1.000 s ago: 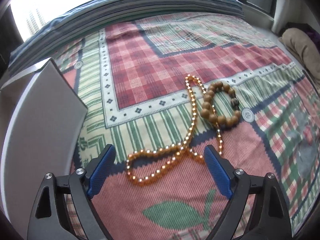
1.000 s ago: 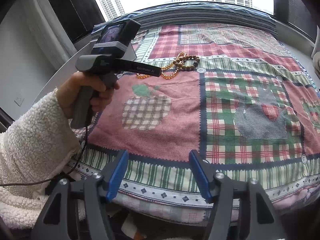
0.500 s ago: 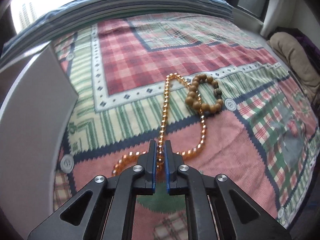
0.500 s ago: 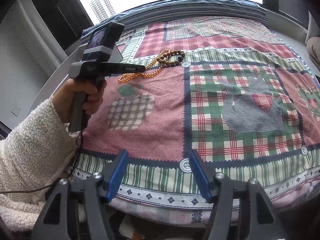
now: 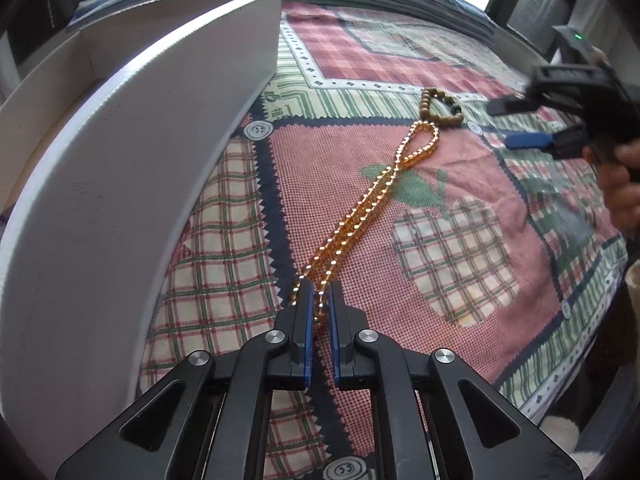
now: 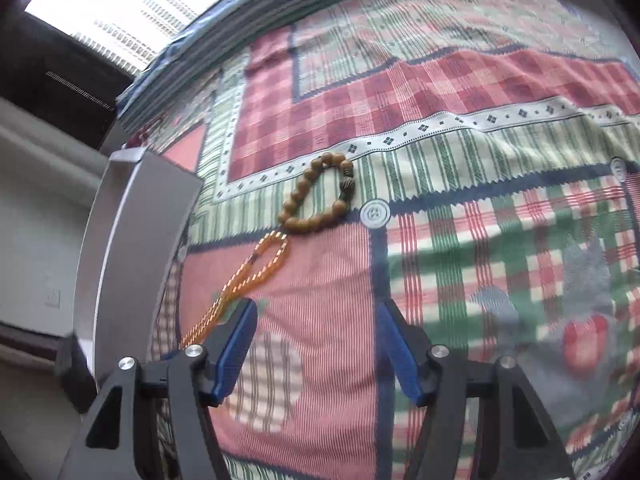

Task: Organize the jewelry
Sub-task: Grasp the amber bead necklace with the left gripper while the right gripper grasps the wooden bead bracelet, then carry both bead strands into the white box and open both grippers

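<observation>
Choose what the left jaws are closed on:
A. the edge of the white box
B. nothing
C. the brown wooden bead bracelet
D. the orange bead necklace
D: the orange bead necklace runs from the quilt into the shut left gripper.

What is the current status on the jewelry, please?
Left gripper shut on amber necklace. Right gripper open, empty. Wooden bracelet on bedspread. White box alongside; nothing blocking.
</observation>
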### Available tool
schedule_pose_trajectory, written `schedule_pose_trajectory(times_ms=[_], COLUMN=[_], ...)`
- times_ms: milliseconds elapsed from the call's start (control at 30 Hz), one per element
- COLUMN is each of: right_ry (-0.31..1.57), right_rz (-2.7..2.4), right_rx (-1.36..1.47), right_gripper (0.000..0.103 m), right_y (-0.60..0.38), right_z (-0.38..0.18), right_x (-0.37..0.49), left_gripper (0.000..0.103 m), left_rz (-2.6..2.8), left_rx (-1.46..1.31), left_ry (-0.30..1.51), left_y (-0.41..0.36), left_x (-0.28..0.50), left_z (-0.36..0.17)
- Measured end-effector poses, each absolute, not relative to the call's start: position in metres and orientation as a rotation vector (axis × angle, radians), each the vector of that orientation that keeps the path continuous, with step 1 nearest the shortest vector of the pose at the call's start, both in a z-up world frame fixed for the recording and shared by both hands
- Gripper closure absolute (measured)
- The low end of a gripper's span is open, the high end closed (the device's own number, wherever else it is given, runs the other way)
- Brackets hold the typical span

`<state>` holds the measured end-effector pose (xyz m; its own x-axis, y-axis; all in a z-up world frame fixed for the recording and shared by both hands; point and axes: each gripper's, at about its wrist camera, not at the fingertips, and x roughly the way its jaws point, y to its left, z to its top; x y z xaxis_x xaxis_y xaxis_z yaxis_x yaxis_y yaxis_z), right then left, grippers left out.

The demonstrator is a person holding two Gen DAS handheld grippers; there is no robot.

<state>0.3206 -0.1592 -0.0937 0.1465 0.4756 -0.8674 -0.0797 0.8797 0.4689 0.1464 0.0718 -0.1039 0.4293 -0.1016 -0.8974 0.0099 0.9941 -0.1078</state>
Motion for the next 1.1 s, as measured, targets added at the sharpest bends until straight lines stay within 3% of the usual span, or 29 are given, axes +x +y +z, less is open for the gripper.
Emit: schedule_pose_trajectory(times_ms=[333, 400, 433, 467, 600, 767, 1100], right_ry=[1.271, 1.245, 1.237, 1.242, 1.272, 1.326, 1.259], right_rz=[0.205, 0.183, 0.198, 0.218, 0.281, 0.383, 0.465], right_rx=[0.099, 0.006, -0.017, -0.009, 0.006, 0.070, 0.172], right_gripper=[0.035, 0.056, 0.084, 0.091, 0.091, 0.091, 0.091], right_y=[-0.074, -0.069, -0.069, -0.073, -0.098, -0.143, -0.188], right_z=[-0.117, -0.116, -0.116, -0.117, -0.114, -0.113, -0.093], right_x=[0.358, 0.357, 0.356, 0.355, 0.337, 0.285, 0.199], left_gripper=[0.097, 0.097, 0.097, 0.093, 0.059, 0.046, 0.043], left_rz=[-0.118, -0.116, -0.113, -0.112, -0.110, -0.125, -0.167], left_rx=[-0.107, -0.114, -0.120, -0.128, -0.148, -0.122, -0.030], left_ry=[1.121, 1.119, 1.116, 1.112, 1.089, 1.073, 1.084], left_y=[0.063, 0.066, 0.067, 0.069, 0.078, 0.080, 0.034], left_x=[0.129, 0.126, 0.125, 0.123, 0.119, 0.121, 0.212], left_z=[-0.102, -0.100, -0.099, -0.097, -0.086, -0.078, -0.084])
